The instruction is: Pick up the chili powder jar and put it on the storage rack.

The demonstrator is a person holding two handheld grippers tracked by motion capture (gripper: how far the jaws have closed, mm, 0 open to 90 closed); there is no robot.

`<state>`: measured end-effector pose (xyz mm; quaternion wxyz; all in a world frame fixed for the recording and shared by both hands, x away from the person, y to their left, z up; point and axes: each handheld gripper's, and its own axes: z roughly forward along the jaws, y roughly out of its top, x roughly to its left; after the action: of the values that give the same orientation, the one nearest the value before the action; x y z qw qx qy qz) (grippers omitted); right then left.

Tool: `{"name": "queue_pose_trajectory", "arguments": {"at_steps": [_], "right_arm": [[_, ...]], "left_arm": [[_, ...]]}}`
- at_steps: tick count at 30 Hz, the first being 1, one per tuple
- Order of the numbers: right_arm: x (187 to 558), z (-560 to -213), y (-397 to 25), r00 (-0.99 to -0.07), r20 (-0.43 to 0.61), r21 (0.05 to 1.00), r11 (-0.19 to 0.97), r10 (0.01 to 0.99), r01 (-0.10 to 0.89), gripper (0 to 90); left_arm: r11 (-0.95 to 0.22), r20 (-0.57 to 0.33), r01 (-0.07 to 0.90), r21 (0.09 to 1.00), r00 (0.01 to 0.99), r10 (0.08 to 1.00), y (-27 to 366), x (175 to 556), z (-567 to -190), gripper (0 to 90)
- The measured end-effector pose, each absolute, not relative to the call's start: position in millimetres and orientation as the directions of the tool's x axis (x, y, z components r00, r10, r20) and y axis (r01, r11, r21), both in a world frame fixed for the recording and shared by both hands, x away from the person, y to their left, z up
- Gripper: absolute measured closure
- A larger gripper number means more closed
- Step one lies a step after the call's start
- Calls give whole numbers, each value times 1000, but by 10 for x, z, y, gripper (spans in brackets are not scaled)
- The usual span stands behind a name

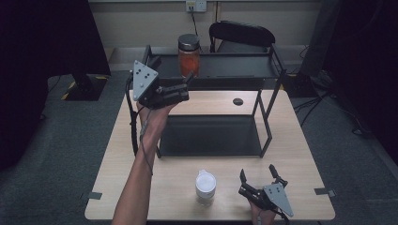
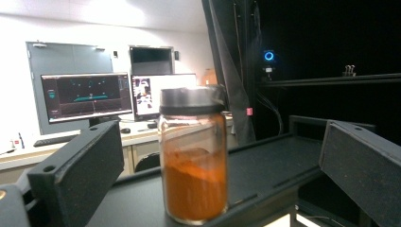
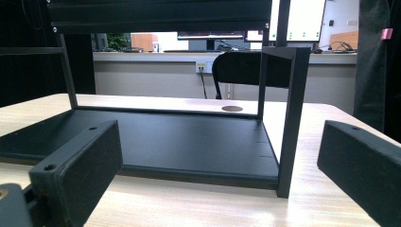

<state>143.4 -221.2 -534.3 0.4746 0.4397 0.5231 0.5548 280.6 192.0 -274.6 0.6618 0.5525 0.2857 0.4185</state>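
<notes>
We record a light wooden table (image 1: 291, 154) carrying a black two-tier rack (image 1: 263, 122), its lower tray flat on the tabletop and its upper shelf raised on thin posts.

On the upper shelf, near its front left edge, stands a glass jar (image 1: 188, 55) with a dark lid, upright and filled most of the way with orange-red powder. In the left gripper view the jar (image 2: 194, 161) sits at the very edge of the shelf, between the two jaws but touched by neither — clear space shows on both sides.

The left gripper (image 1: 185, 84) is raised to shelf height in the person's left hand (image 1: 155, 117), its tip just beside the jar. Its jaws stand wide apart and hold nothing.

The right gripper (image 1: 259, 179) rests low over the near right part of the table, in front of the rack. Its jaws are likewise spread wide and grip nothing; the right gripper view looks between them at the rack's lower tray (image 3: 189, 142) and front right post.

A second container with a white lid (image 1: 205, 185) stands upright on the near edge of the table, left of the right gripper and apart from it — its contents we cannot tell.

Beyond the table we note a black chair (image 1: 241, 35) and a wall socket (image 1: 196, 5).
</notes>
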Motion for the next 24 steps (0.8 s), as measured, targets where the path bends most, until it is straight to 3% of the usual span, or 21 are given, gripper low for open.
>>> {"name": "queue_pose_trajectory", "arguments": {"at_steps": [24], "right_arm": [[1434, -5343, -2212, -163, -9, 998, -2, 987, -67, 0]], "left_arm": [[85, 16, -199, 976, 458, 889, 2137, 2370, -3467, 0]]}}
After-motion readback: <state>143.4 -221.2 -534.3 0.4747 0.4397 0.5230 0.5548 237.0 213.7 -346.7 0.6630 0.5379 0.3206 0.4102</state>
